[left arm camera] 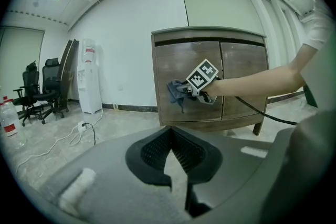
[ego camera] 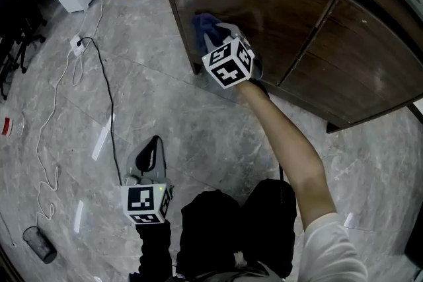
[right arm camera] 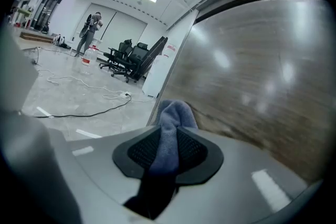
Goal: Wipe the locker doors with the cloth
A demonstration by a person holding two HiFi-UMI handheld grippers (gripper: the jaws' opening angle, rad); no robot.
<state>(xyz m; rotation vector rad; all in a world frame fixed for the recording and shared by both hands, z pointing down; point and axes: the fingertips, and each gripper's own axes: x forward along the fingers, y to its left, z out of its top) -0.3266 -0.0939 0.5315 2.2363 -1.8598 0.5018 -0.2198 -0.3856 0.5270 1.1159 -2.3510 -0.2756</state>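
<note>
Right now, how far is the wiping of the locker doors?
Done: nothing clearly; no wiped patch can be told apart. In hand: the right gripper is shut on the blue cloth, at the left door. Left: likely most of that door and the right door. The left gripper hangs idle, shut.

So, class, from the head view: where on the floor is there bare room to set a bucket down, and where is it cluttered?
Bare floor lies between the black cable and the locker base, and again right of the person's arm, below the right door. The left side is crowded: white cable, power strip, dark cup.
</note>
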